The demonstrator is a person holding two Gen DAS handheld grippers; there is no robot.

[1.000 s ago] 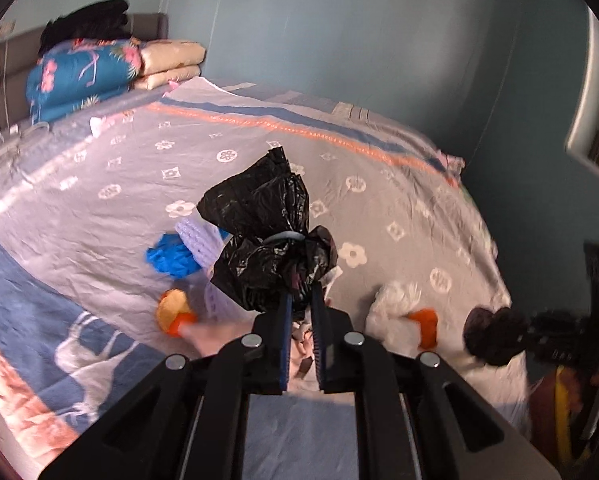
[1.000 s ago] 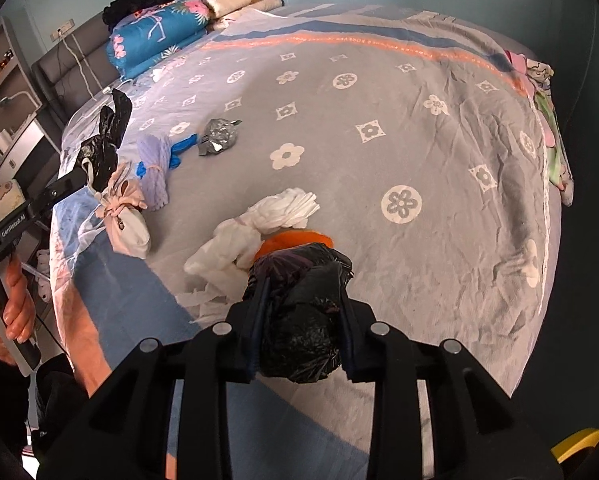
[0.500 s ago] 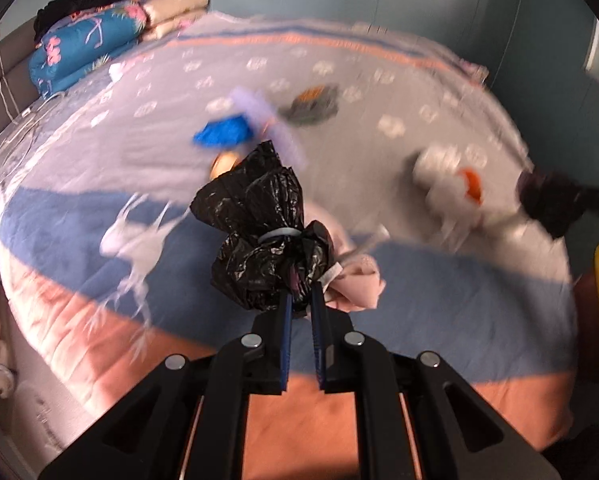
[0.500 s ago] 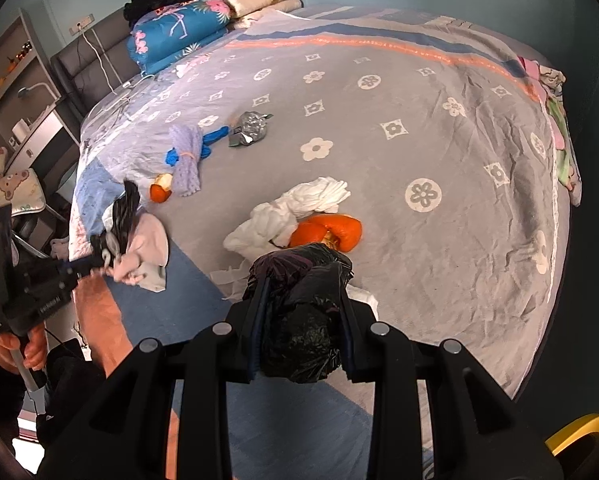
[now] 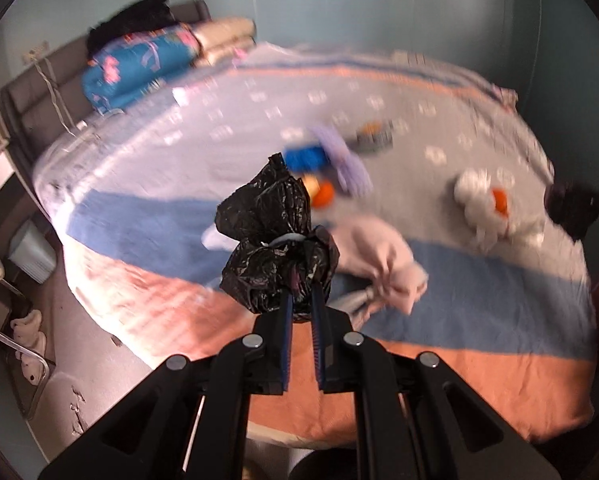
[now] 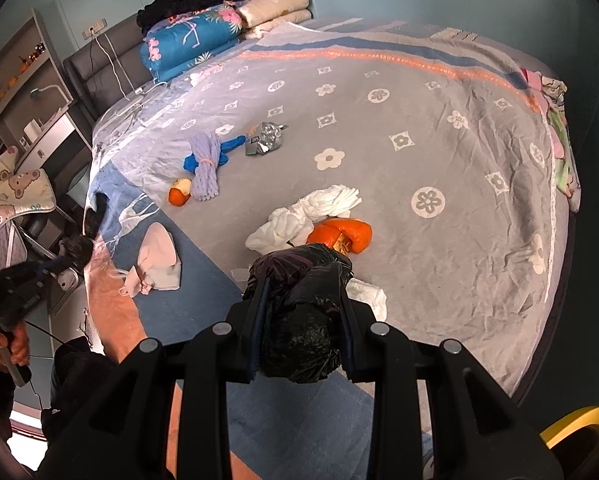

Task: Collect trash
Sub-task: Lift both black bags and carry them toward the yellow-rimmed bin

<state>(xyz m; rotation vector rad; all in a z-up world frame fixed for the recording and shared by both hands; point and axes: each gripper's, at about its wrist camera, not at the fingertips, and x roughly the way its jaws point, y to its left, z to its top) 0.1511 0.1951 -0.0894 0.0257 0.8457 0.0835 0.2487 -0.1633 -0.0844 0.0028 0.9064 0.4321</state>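
My left gripper (image 5: 301,300) is shut on the neck of a tied black trash bag (image 5: 267,236), held just off the bed's near edge. In the right wrist view that bag (image 6: 77,248) shows at the far left, beside the bed. My right gripper (image 6: 301,292) is shut on a second black bag (image 6: 299,320) above the bed. Loose on the bedspread (image 6: 439,140) lie an orange peel (image 6: 341,234), white tissues (image 6: 311,212), a pale pink tied bag (image 6: 157,260), a purple net sleeve (image 6: 205,168) over something blue, a foil wrapper (image 6: 267,142) and a small orange piece (image 6: 179,196).
Folded quilts (image 6: 191,44) are stacked at the headboard. Shelves and a desk (image 6: 27,92) stand at the left, with a bear-print cushion (image 6: 15,192) on a chair. Bare floor (image 5: 79,360) lies left of the bed. A yellow object (image 6: 575,424) sits at the lower right.
My left gripper has drawn back from above the trash to the bed's edge, still holding its black bag. The right gripper has lifted slightly with its bag.
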